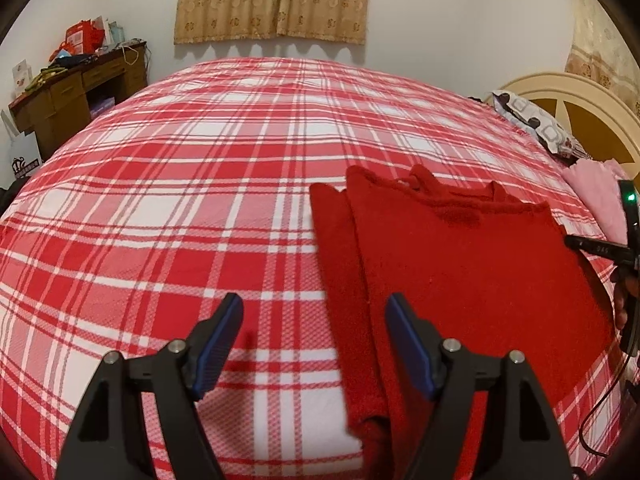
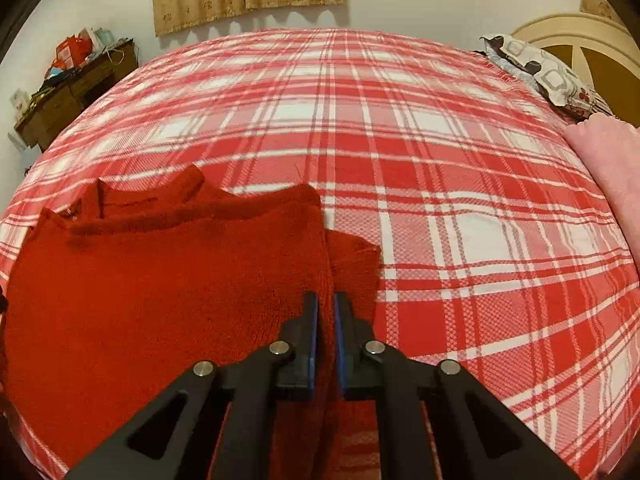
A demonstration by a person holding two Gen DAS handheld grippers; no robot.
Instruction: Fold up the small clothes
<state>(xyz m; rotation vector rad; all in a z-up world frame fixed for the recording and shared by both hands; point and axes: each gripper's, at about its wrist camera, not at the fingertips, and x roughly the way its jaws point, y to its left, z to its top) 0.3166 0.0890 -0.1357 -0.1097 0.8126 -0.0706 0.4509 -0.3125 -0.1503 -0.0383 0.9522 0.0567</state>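
A red knitted sweater (image 1: 460, 264) lies flat on the plaid bed, neckline toward the far side, with a sleeve folded in along its left edge (image 1: 340, 264). My left gripper (image 1: 316, 312) hovers open over that left edge; nothing is pinched between its blue pads (image 1: 404, 336). In the right wrist view the sweater (image 2: 160, 300) fills the lower left. My right gripper (image 2: 326, 316) is shut on the sweater's right edge, and red fabric shows between the pads. A small flap of the sweater (image 2: 356, 264) sticks out just right of the fingers.
The red and white plaid bedspread (image 1: 180, 208) covers the whole bed. A patterned pillow (image 1: 536, 124) and pink fabric (image 2: 608, 160) lie by the cream headboard (image 1: 580, 96) at right. A cluttered wooden desk (image 1: 76, 92) stands at far left. A hand (image 1: 624, 300) shows at the right edge.
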